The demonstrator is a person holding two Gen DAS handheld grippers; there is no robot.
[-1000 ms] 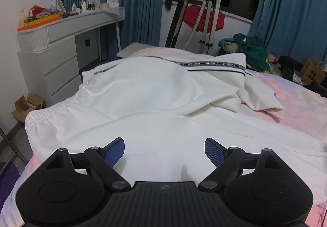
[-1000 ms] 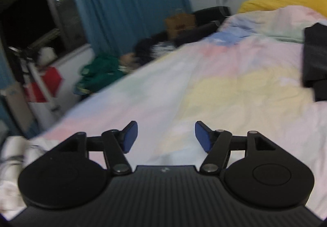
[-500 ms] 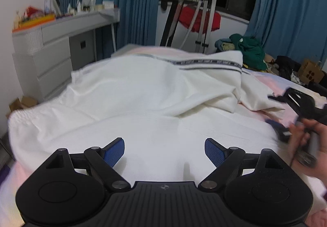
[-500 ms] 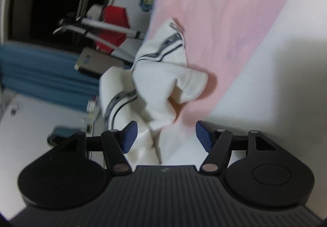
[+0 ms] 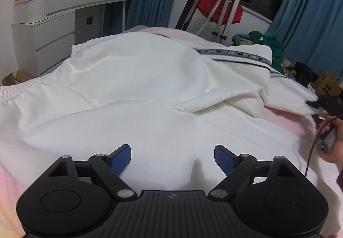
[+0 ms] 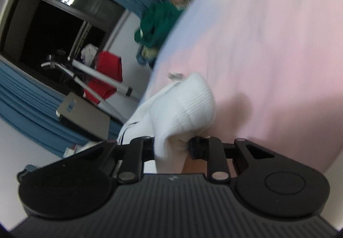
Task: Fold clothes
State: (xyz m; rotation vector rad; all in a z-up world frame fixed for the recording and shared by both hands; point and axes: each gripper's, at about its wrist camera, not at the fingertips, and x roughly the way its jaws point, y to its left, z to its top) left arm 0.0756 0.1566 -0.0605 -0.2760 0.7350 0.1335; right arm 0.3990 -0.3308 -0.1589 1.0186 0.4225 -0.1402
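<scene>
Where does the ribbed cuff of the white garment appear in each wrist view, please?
Left wrist: ribbed cuff at far right edge, at the right gripper.
Right wrist: lower centre, with jaws closing on it.
Shared landmark: red cloth on the rack by the window.

The blue pads of the right gripper (image 6: 171, 148) are covered by the ribbed cuff of the white knit garment (image 6: 188, 105) bunched between the closing jaws. Left of those jaws, the red cloth on the metal stand (image 6: 107, 73) and the green clothing heap (image 6: 158, 23) are motion-blurred. In the left wrist view, the right gripper (image 5: 321, 105), far right of the open left gripper (image 5: 172, 157), is cut by the frame edge, as is the hand (image 5: 332, 143) holding it. The lettering on the garment's dark stripe (image 5: 235, 55) is too smeared to read.
</scene>
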